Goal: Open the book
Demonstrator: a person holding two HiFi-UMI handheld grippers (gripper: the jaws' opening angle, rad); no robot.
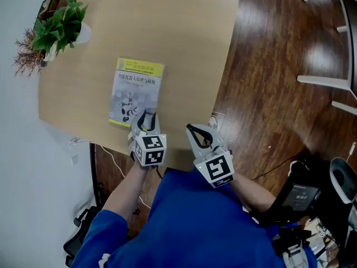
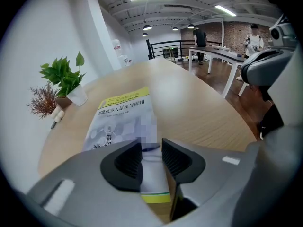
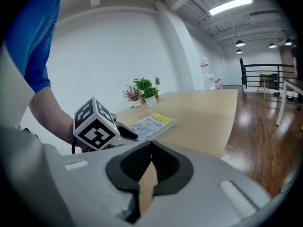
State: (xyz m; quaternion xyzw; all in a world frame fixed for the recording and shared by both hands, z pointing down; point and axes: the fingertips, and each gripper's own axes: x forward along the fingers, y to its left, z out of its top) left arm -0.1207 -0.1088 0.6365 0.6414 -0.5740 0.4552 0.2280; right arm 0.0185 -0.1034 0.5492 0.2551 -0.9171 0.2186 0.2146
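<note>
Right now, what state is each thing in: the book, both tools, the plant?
Yellow-and-white paperback book: closed, flat on the light wooden table, cover up.
Grey left tool: jaws apart over the book's near edge, gripping nothing.
Grey right tool: jaws together, empty, off the book.
Green leafy plant in a white pot: upright.

One table (image 1: 184, 49), one book (image 1: 137, 92), two plants (image 1: 58, 27) (image 1: 25, 57) — and two tongs (image 1: 146, 119) (image 1: 199, 135).
</note>
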